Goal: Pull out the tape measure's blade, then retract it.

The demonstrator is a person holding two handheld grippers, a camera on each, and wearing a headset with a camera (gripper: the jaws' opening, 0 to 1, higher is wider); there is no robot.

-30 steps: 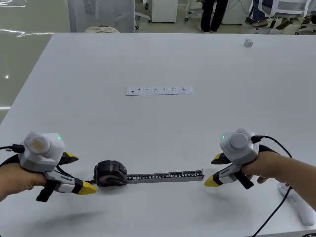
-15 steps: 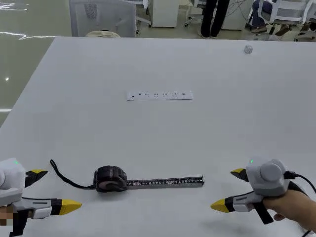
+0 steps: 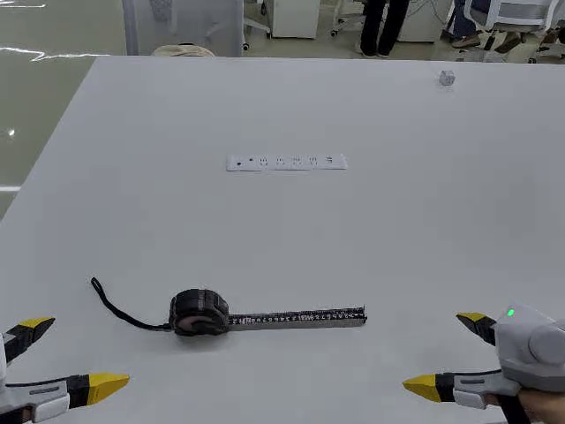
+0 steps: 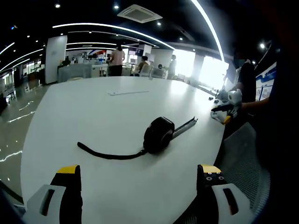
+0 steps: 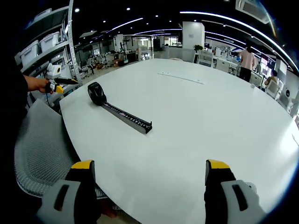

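Both your tongs are released and empty: the left tongs (image 3: 75, 353) at the near left, the right tongs (image 3: 446, 351) at the near right, each well apart from the tape measure (image 3: 198, 312). It lies on the worktop (image 3: 291, 230) toward the near edge, between the two tongs. Its blade (image 3: 300, 317) is drawn out flat to the right, and a strap (image 3: 124, 309) trails off to the left.

Expect the case (image 4: 159, 134) to be compact and fairly weighty, with a ribbed, rubbery shell that should grip well. Clamp it across its flat sides with the left tongs so it cannot skid. The blade is likely thin, springy steel, slick on its faces and prone to buckling if pushed. Pinch it at the tip (image 5: 146, 128) with the right tongs and pull straight. It lies extended with nothing holding it, so a lock probably keeps it out. Once freed it may whip back, so guide it in. The strap looks limp and is no place to hold.
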